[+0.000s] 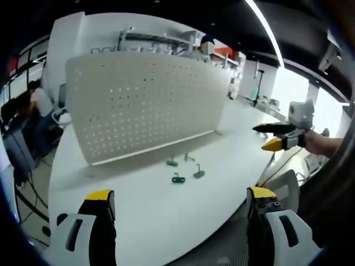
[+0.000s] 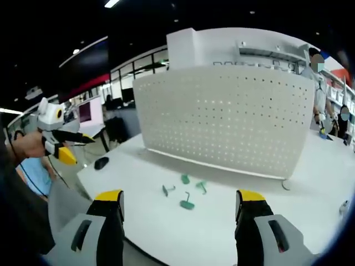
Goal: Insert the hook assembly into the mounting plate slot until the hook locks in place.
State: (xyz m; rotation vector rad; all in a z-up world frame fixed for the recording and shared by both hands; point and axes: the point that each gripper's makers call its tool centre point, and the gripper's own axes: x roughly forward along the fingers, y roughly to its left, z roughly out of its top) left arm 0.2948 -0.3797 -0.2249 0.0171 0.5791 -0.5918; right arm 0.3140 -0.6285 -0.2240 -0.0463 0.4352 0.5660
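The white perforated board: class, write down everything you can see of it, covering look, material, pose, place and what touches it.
The white perforated board is a wide panel with a regular grid of small round holes, looking like painted metal or plastic. It stands upright, bowed by the fisheye lens, on the white table, its lower edge resting there. Four small green hooks lie loose on the table in front, apart from it. Nothing hangs on it, and neither gripper touches it.

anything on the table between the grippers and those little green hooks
Nothing visible. Only bare white table lies between the open right gripper and the four small green plastic hooks, and likewise ahead of the open left gripper. The white perforated pegboard stands behind them.
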